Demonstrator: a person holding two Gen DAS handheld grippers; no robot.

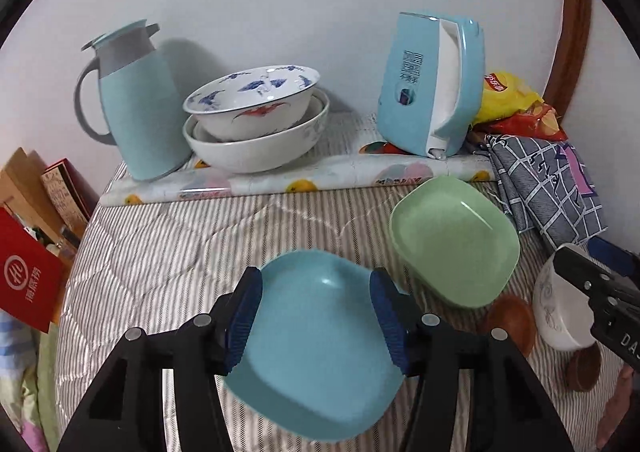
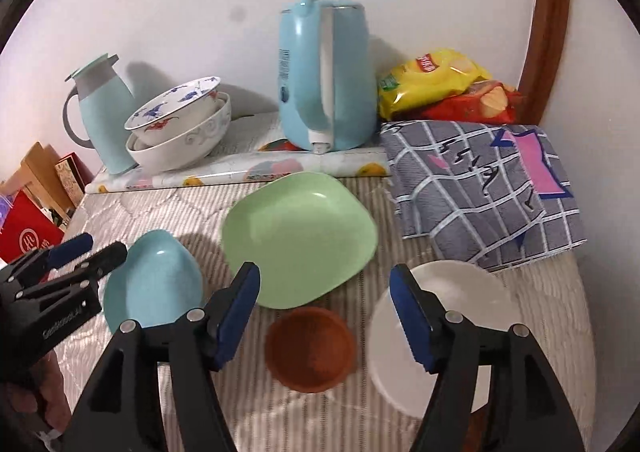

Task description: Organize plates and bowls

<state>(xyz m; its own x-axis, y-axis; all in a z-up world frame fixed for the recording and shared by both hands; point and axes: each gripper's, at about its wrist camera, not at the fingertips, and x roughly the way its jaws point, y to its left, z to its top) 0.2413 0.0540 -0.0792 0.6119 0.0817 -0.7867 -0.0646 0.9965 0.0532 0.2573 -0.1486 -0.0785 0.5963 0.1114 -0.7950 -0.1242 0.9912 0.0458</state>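
Note:
My left gripper [image 1: 316,316] is open, its blue pads on either side of a blue square plate [image 1: 320,348] on the striped bedcover; I cannot tell if they touch it. It also shows in the right wrist view [image 2: 152,280], with the left gripper [image 2: 92,248] at its left edge. A green square plate [image 1: 456,240] [image 2: 300,240] lies to its right. My right gripper [image 2: 324,312] is open and empty above a small brown bowl [image 2: 310,348], next to a white bowl [image 2: 436,332]. Two stacked porcelain bowls [image 1: 256,120] [image 2: 180,128] sit at the back.
A light-blue thermos jug [image 1: 136,108] and a light-blue electric kettle [image 1: 432,88] stand on a flowered mat [image 1: 280,180] by the wall. Snack bags [image 2: 444,88] and a checked cloth [image 2: 480,188] lie at the right. Red boxes [image 1: 28,272] stand off the left edge.

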